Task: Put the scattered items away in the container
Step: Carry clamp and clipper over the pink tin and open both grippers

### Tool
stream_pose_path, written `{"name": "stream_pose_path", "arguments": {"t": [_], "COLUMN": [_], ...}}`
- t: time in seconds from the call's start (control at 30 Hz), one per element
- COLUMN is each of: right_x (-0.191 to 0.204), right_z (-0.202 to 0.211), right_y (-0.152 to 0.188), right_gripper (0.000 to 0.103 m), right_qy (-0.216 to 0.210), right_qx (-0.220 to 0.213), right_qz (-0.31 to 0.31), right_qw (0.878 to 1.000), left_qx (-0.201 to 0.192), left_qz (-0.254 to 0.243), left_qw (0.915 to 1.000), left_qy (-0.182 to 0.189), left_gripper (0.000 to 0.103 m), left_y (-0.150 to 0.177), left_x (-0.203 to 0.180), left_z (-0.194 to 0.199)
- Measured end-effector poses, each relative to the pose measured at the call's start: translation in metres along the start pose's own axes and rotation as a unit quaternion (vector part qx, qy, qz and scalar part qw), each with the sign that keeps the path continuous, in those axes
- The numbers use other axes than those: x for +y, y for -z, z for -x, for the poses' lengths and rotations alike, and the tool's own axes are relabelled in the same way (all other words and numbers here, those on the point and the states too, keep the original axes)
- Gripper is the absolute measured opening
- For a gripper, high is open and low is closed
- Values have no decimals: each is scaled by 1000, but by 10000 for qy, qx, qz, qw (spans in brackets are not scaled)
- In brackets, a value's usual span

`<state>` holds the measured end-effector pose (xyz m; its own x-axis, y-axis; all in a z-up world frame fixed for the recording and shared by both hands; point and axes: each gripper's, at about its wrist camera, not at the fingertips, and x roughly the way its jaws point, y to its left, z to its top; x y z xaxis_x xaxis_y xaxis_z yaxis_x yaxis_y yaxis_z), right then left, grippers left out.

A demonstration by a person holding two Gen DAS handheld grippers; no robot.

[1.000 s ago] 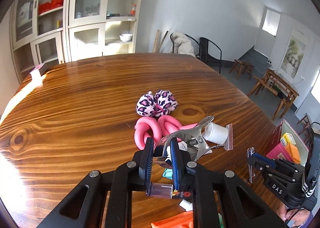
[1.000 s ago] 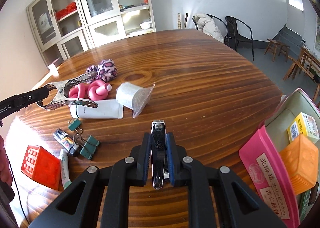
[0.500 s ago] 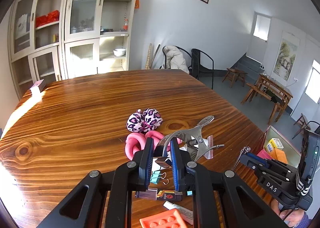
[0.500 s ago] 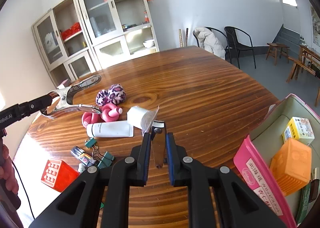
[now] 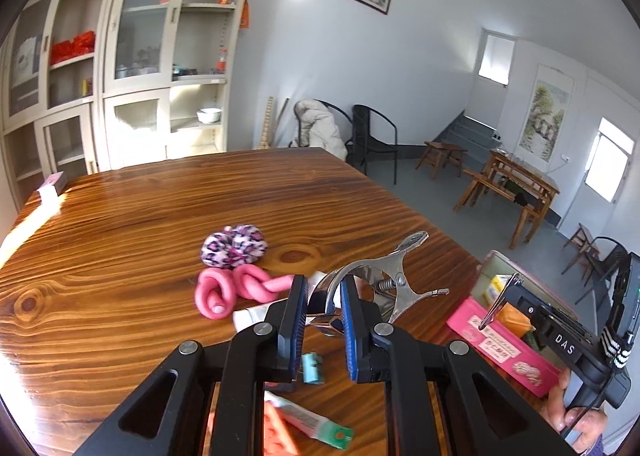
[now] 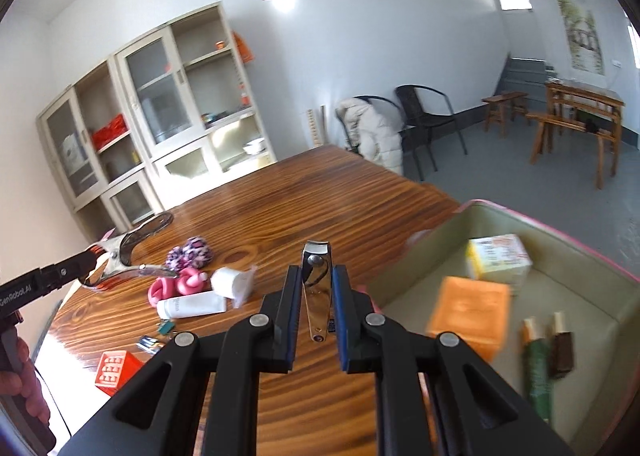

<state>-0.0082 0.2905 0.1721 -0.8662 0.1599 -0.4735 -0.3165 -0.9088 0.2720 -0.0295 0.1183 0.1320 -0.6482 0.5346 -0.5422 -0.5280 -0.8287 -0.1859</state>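
Observation:
My left gripper (image 5: 324,296) is shut on a large metal spring clamp (image 5: 394,276), held above the wooden table (image 5: 160,216). In the right wrist view that clamp (image 6: 128,252) hangs at the far left. My right gripper (image 6: 316,288) is shut on a silver nail clipper (image 6: 316,288), lifted beside the pink-rimmed container (image 6: 560,280) at the right. The container holds a yellow box (image 6: 498,258), an orange block (image 6: 468,310) and dark tubes (image 6: 540,360). On the table lie a pink foam twist (image 5: 232,288), a leopard scrunchie (image 5: 234,245) and a white tube (image 6: 192,304).
A bagged white roll (image 6: 232,282), teal binder clips (image 5: 312,368), a red-orange block (image 6: 114,372) and a small tube (image 5: 308,420) lie near the table's front. Cabinets (image 5: 120,96) stand behind the table, chairs (image 5: 372,140) at its far end. A person's hand (image 5: 576,412) holds the right gripper.
Both grippers have risen with their loads. The right one has swung right with the nail clipper to the container's edge; the left one has lifted the clamp and shifted right.

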Motion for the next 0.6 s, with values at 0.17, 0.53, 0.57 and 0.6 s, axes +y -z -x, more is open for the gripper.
{"name": "stream_pose_path", "arguments": {"t": [0.17,0.53,0.57,0.6], "right_x": [-45,-101,-105,-108], "right_z": [30,59,59,58], "right_y": [-5,7,8,8], "right_gripper": [17,17,17,17], "right_qy": [409,749,741,730], "right_qx": [-80,127,173,208], "right_qz": [-231,-392,-423,-454], "right_qw": [9989,9963,9962,9961], "left_qx": [61,419,448,471], "left_qz": [-213,-698,-758,-805], "left_qw": [9992,9914,9904,9895], "left_qy": [335,1025,1066,1100], "left_gripper": [17,18,18,18], "left_y": [1,7,8,8], "left_x": [-41,-135,-144,-150], "left_z": [-9,-41,-44,-45]}}
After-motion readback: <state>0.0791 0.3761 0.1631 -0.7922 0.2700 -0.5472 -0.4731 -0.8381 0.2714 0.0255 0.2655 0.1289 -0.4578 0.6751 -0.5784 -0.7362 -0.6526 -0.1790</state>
